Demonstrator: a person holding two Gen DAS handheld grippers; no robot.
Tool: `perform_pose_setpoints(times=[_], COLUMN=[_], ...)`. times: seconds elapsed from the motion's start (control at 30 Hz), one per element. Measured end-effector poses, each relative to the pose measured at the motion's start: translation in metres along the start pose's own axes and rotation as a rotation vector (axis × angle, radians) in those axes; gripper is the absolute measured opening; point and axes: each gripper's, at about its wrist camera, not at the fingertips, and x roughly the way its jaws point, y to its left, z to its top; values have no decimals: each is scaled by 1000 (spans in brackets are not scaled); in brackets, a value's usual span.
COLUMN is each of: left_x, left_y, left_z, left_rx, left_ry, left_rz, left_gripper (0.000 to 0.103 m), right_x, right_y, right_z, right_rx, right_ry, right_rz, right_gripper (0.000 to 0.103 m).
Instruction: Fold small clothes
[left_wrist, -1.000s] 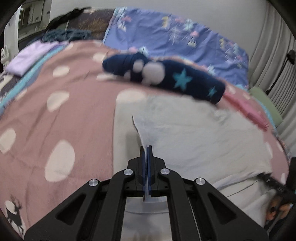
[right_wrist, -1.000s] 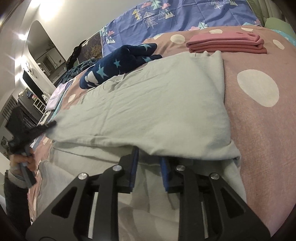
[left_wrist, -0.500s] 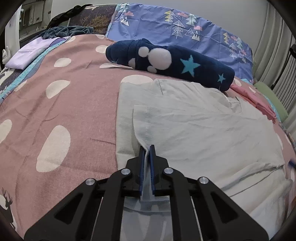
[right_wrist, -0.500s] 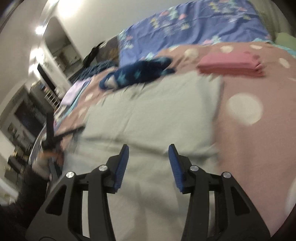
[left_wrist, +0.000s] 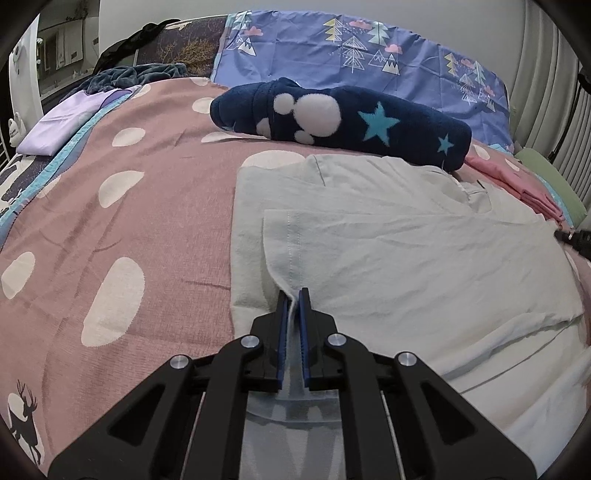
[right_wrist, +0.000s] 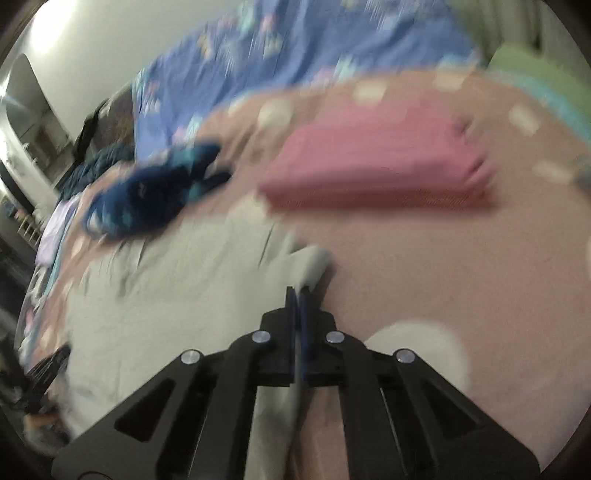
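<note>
Between our left jaws, a hem; between our right, a far corner

Our left gripper (left_wrist: 293, 295) stays pinched on the pale green garment (left_wrist: 406, 258) spread ahead on the bed (left_wrist: 110, 221); our right gripper (right_wrist: 298, 295) has let go, moved toward the pink folded stack (right_wrist: 373, 166) and snapped shut on the garment's corner, so the next fold can begin.

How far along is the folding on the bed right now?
Done: a pink folded stack sits aside. In hand: the pale grey garment, one flap already folded over, with the left claw shut on its edge and the right claw shut on its far edge. Left: the remaining folds, and possibly the navy fleece.
</note>
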Motion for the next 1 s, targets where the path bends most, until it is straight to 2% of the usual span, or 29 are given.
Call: perform_pose_setpoints(times=[0.07, 0.13, 0.27, 0.33, 0.4, 0.43, 0.5, 0.57, 0.67, 0.73, 0.8, 0.83, 0.9, 0.93, 0.97, 1.0], left_x=[0, 0, 0, 0, 0, 0, 0, 0, 0, -6, -19, -28, -38, -38, -34, -28], left_y=[0, 0, 2, 2, 2, 2, 3, 3, 3, 6, 2, -5, -20, -31, -41, -49], left_z=[0, 0, 0, 0, 0, 0, 0, 0, 0, 0, -1, -5, -12, -18, -23, -29], left_rx=[-3, -5, -14, -15, -14, -14, -15, -15, -18, -33, -24, 1, 57, 108, 157, 200], left_ry=[-1, -2, -2, -3, -3, -3, -3, -3, -4, -7, -22, -44, -59, -49, -30, -9], left_rz=[-3, -5, -15, -17, -16, -15, -16, -15, -20, -41, -42, -64, -93, -78, -36, 15], left_gripper=[8, 8, 8, 8, 8, 8, 8, 8, 8, 14, 19, 20, 29, 34, 44, 48], right_x=[6, 13, -15, -39, -55, -59, -55, -61, -85, -102, -111, -115, -119, -115, -110, -94], right_y=[-14, -27, -35, -13, 9, 13, 17, 8, 6, 12, 18, 22, 30, 36, 40, 44], right_z=[5, 6, -10, -33, -60, -72, -103, -126, -132, -133, -128, -125, -121, -121, -121, -124], right_rx=[13, 6, 64, -39, -151, -186, -218, -188, -175, -193, -219, -226, -223, -214, -202, -188], right_ry=[-1, -11, -17, 2, 40, 66, 160, 162, 120, 80, 34, 13, -15, -29, -35, -20], right_rz=[-43, -165, 2, 114, 181, 186, 133, 124, 101, 83, 88, 99, 132, 150, 160, 132], right_gripper=[0, 0, 0, 4, 6, 6, 5, 0, 1, 8, 9, 11, 15, 20, 34, 39])
